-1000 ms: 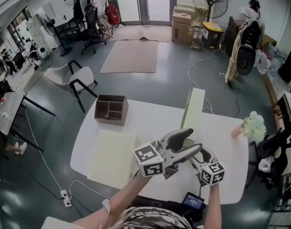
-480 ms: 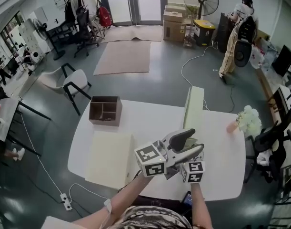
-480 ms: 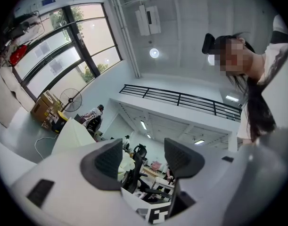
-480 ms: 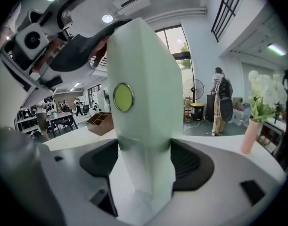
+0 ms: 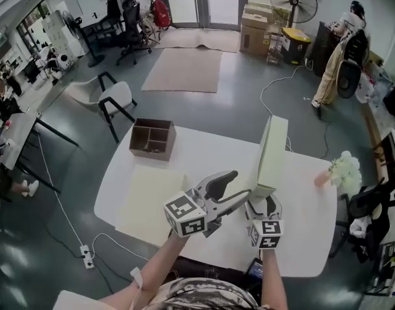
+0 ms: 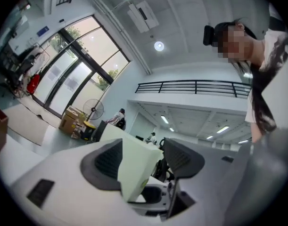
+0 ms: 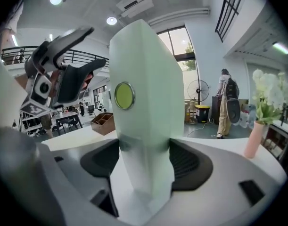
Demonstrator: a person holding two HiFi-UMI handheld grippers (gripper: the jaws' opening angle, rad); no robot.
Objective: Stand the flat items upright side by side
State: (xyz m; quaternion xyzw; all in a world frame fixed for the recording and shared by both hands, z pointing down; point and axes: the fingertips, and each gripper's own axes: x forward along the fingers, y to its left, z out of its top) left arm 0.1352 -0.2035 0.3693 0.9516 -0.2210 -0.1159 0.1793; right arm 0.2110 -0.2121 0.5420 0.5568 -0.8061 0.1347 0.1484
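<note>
Half done at best. Gripping upright pale box [image 5: 273,154] low w/ right tongs [image 5: 263,202], jaws just closing on it, right of flat box [image 5: 152,202] on surface [image 5: 203,154]. Holding left tongs [image 6: 144,159] open round its edge, no squeeze. Could topple if released early: tall, narrow base.

From the head view, I cannot see the near right corner of the flat pale sheet [image 5: 149,202]; the left gripper [image 5: 241,185] and its marker cube cover it. In the left gripper view, the upright pale green box [image 6: 134,168] hides whatever lies behind it. The contents of the brown organizer [image 5: 152,139] are too small to tell. The white flowers [image 7: 268,91] are cut off by the right gripper view's dark rim.
</note>
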